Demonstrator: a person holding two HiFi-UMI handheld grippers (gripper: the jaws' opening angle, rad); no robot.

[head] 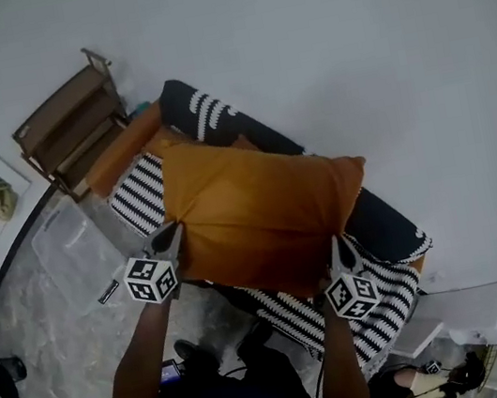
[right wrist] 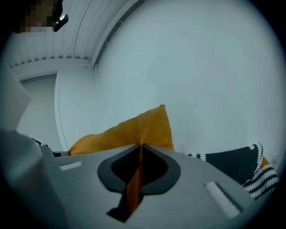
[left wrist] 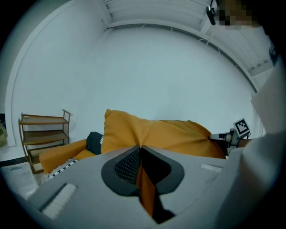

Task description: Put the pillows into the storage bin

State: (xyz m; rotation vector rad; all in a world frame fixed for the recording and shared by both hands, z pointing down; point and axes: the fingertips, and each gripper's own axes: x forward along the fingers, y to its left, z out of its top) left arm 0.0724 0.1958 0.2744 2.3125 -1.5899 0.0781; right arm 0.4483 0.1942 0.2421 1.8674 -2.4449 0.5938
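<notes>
Nearest me, my left claw is clamped on the left edge of the orange pillow, and my right claw pinches its lower right edge, with fabric squeezed between each pair of jaws. The pillow hangs mid-frame over the sofa. Left of it, the clear storage bin sits on the floor, apart from the pillow.

The sofa carries a striped throw and dark pillow; the floor, a clear bin.
</notes>
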